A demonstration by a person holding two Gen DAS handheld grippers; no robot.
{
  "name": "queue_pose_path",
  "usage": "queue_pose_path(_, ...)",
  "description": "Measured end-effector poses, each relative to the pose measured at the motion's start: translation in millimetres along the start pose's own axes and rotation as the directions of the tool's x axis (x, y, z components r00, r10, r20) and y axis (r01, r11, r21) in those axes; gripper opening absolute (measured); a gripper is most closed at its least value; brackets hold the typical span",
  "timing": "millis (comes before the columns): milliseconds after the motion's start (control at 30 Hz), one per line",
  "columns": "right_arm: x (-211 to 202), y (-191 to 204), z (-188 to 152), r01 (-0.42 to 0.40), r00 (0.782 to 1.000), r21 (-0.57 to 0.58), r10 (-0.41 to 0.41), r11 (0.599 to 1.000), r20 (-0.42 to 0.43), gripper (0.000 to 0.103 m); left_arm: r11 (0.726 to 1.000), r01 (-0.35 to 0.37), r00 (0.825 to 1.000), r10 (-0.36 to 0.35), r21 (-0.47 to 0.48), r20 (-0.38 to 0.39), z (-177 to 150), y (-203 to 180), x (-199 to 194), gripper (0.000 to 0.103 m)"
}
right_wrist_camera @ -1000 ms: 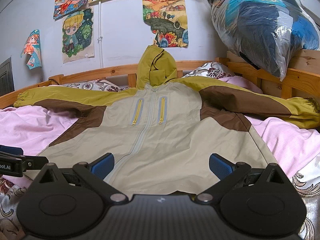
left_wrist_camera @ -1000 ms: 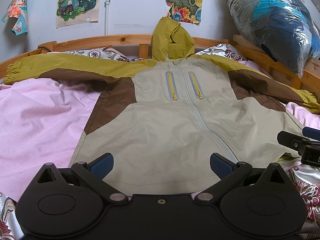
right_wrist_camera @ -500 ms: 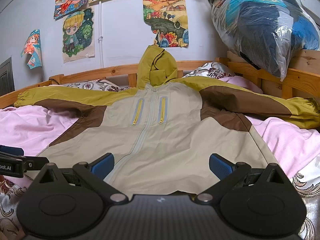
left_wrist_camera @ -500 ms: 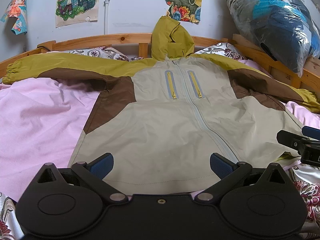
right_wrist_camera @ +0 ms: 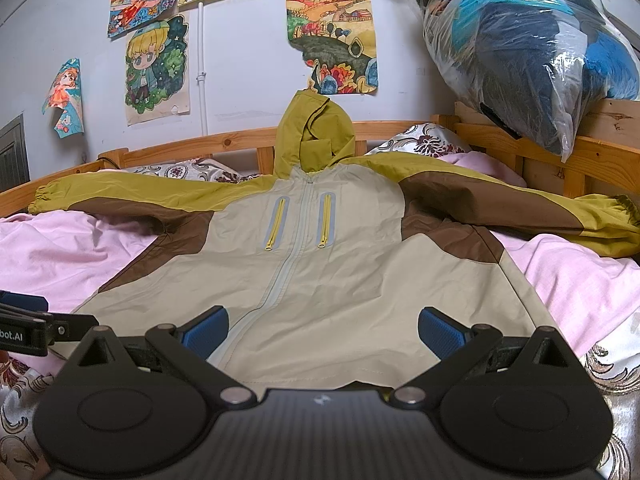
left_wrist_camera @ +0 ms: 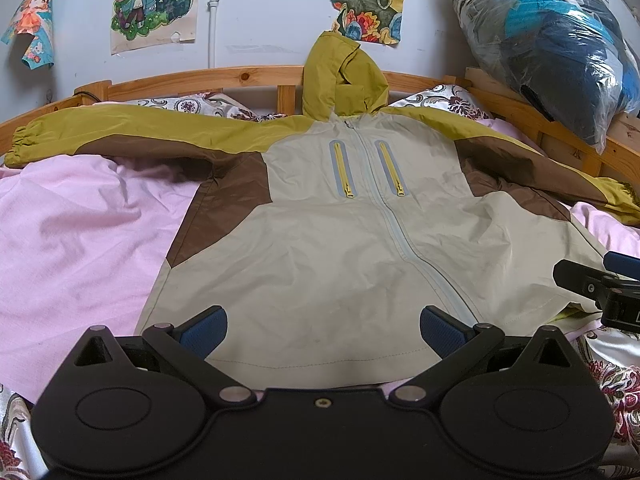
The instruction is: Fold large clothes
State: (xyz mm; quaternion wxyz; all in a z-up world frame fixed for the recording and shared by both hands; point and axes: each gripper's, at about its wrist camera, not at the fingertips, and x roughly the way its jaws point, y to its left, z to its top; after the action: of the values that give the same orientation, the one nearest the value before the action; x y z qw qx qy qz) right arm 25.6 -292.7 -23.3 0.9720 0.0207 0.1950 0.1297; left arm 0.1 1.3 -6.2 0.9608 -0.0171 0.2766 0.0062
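Observation:
A large hooded jacket [left_wrist_camera: 340,248] in beige, brown and olive lies flat, front up and zipped, on a pink sheet [left_wrist_camera: 68,240], sleeves spread to both sides and hood against the headboard. It also shows in the right wrist view [right_wrist_camera: 320,272]. My left gripper [left_wrist_camera: 323,330] is open and empty, just above the hem left of the zip. My right gripper [right_wrist_camera: 323,332] is open and empty above the hem right of the zip. The right gripper's tip [left_wrist_camera: 592,284] shows at the right edge of the left wrist view, the left gripper's tip [right_wrist_camera: 28,320] at the left edge of the right wrist view.
A wooden bed rail [left_wrist_camera: 240,76] runs behind the jacket, with patterned pillows [right_wrist_camera: 424,144] against it. A big plastic bag of clothes [right_wrist_camera: 528,48] sits on the rail at the back right. Drawings [right_wrist_camera: 156,68] hang on the wall.

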Motion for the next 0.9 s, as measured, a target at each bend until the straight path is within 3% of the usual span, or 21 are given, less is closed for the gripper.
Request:
queue_pose_path(733,5,-8,2,0.003,1.000,0.002,-0.003,1.000,0.003,0.103,1.000,0.000,1.000,0.000,-0.001,-0.003,0,0,0,0.102)
queue_pose_path(900,1,-13,3,0.035,0.999,0.047,-0.037,0.998,0.028,0.103,1.000,-0.004,1.000,0.004,0.003,-0.023,-2,-4,13,0.102)
